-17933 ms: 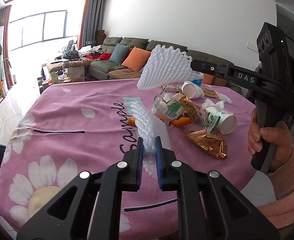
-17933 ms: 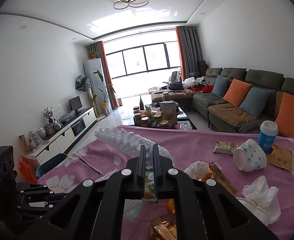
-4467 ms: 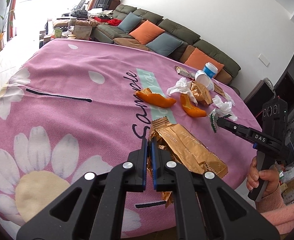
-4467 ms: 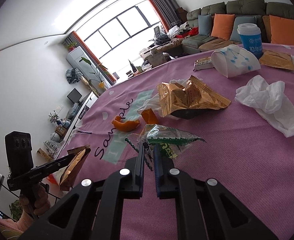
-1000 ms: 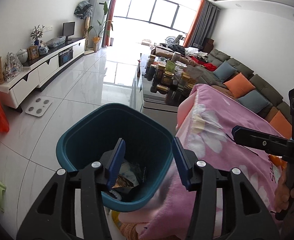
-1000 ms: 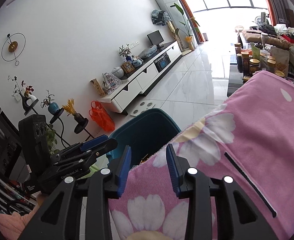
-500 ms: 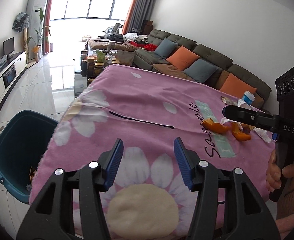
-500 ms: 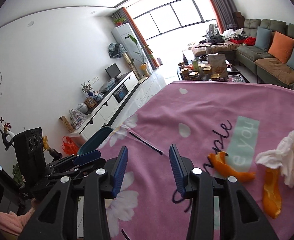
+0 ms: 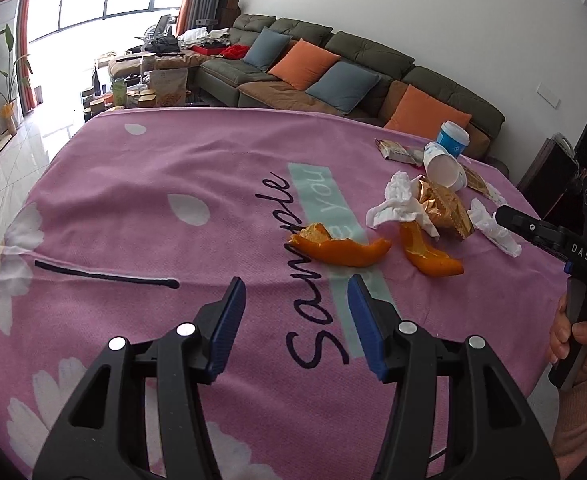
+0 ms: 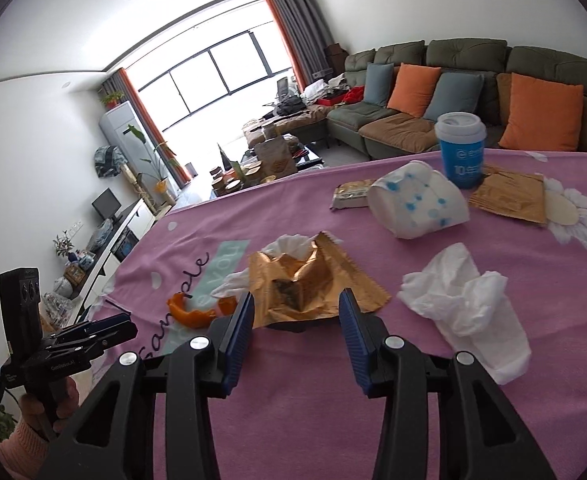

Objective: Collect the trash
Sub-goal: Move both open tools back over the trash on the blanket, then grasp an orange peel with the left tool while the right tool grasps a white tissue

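A round table draped in a pink cloth (image 9: 173, 184) with white daisies and dark script lettering fills both views, in a bright living room with a green sofa (image 9: 373, 64) and orange and blue cushions behind it.

The left gripper (image 9: 295, 300) hangs over the near part of the cloth with its blue-padded jaws roughly half open and nothing between them. Beyond its tips lie two pieces of orange peel: a long curved one (image 9: 339, 246) on the pale green stripe of the cloth, and a second one (image 9: 427, 250) just to its right. Behind the peels sits a crumpled white tissue (image 9: 399, 200) touching a gold foil wrapper (image 9: 445, 208).

The right gripper (image 10: 295, 312) points at that same gold foil wrapper (image 10: 309, 276) from the other side. Its jaws have just been opening and stand partly apart, empty, with the wrapper lying on the cloth just beyond the pads, not gripped. To the right of the wrapper lies another crumpled tissue (image 10: 469, 304). Farther back a white paper cup (image 10: 417, 204) lies on its side, a blue cup with a white lid (image 10: 461, 148) stands upright behind it, a flat brown packet (image 10: 509, 196) lies to the right of the paper cup, and a small snack wrapper (image 10: 349, 194) lies to its left.

A hand in a pink sleeve holds each gripper's handle at the frame edges.
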{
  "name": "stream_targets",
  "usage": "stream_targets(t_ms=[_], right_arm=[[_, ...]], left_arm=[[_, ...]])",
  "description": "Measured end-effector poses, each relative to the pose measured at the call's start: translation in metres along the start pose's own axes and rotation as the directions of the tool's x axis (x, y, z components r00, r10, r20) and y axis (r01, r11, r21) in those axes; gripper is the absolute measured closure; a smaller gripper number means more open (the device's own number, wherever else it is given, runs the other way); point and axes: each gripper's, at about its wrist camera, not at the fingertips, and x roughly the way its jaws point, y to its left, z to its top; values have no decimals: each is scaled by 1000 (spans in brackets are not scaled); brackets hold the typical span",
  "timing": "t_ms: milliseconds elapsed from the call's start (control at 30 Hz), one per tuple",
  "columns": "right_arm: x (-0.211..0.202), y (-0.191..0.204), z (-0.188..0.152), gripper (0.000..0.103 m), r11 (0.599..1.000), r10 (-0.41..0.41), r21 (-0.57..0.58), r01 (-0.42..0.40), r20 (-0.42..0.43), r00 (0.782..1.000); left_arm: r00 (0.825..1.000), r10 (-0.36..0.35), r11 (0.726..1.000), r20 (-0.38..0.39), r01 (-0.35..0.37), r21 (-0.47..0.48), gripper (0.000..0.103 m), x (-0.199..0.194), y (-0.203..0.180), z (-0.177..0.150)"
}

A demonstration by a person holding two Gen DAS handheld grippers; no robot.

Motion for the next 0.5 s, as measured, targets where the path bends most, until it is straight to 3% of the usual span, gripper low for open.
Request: stream_targets(t_ms=[233, 333, 500], right_arm=[[-14, -48, 6, 56, 989, -139, 49, 137, 35, 990], [-13, -65, 8, 50, 983, -172, 69, 170, 24, 985], [0, -79, 8, 50, 979, -186, 77, 187, -29, 982]], left_arm=[[998, -16, 1000, -54, 14, -22, 50, 30, -11, 17], [996, -22, 999, -81, 19, -39, 50, 41, -12, 21], [995, -30, 999, -97, 26, -43, 50, 54, -17, 26]])
